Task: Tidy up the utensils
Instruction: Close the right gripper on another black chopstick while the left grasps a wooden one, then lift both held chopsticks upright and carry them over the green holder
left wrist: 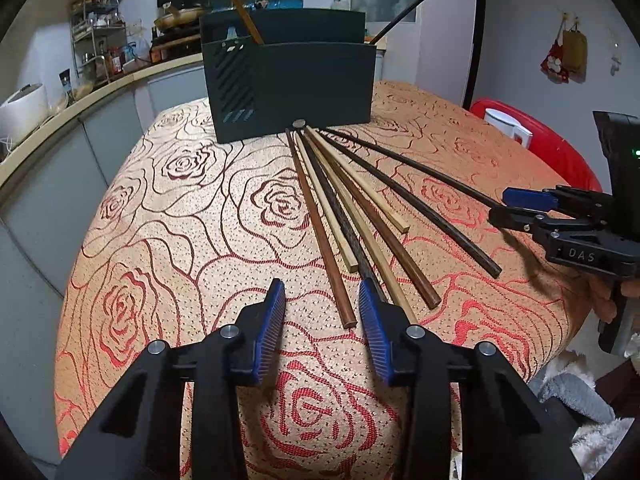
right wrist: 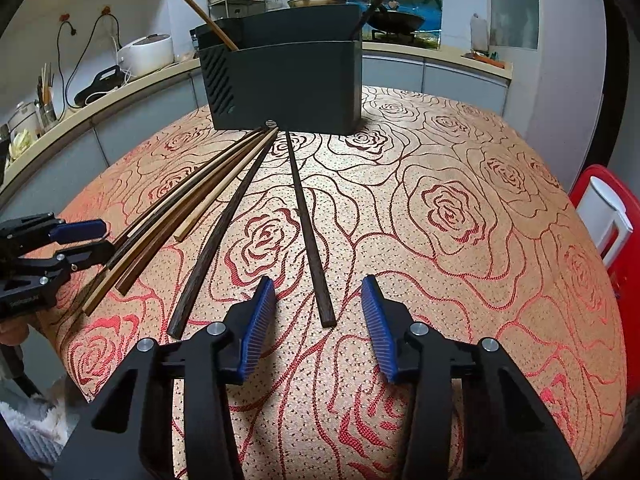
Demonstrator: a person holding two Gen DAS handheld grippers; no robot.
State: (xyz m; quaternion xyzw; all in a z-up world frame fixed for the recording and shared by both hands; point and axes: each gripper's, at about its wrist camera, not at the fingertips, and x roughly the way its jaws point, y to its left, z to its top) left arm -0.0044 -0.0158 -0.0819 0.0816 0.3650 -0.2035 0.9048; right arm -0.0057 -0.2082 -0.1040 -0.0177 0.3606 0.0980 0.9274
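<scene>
Left wrist view: the left gripper (left wrist: 322,292) is held low over the orange tablecloth patterned with red roses (left wrist: 168,216), its blue ribbed pads (left wrist: 274,320) parted, and nothing is pressed between them. The near end of a reddish-brown round chopstick (left wrist: 320,220) is seen lying in the gap, untouched on either side. A fan of wooden chopsticks (left wrist: 360,208) is spread flat on the cloth, light and dark ones together, tips gathered near a small round metal disc (left wrist: 299,123) at the foot of the dark green rectangular utensil holder (left wrist: 296,84). One brown stick (left wrist: 236,0) and one black stick (left wrist: 404,14) are already stood leaning inside that holder.

Over to the right wrist view, and the right gripper (right wrist: 318,294) is seen in the same posture: pads apart, nothing clamped. A dark brown square chopstick (right wrist: 308,228) is lined up between the pads with clear space on both sides, and a second dark chopstick (right wrist: 218,236) is laid just beside it to the left. At the left edge the other gripper is caught side-on by the bundle. A red plastic stool (right wrist: 612,216) is glimpsed beyond the table's right edge.
</scene>
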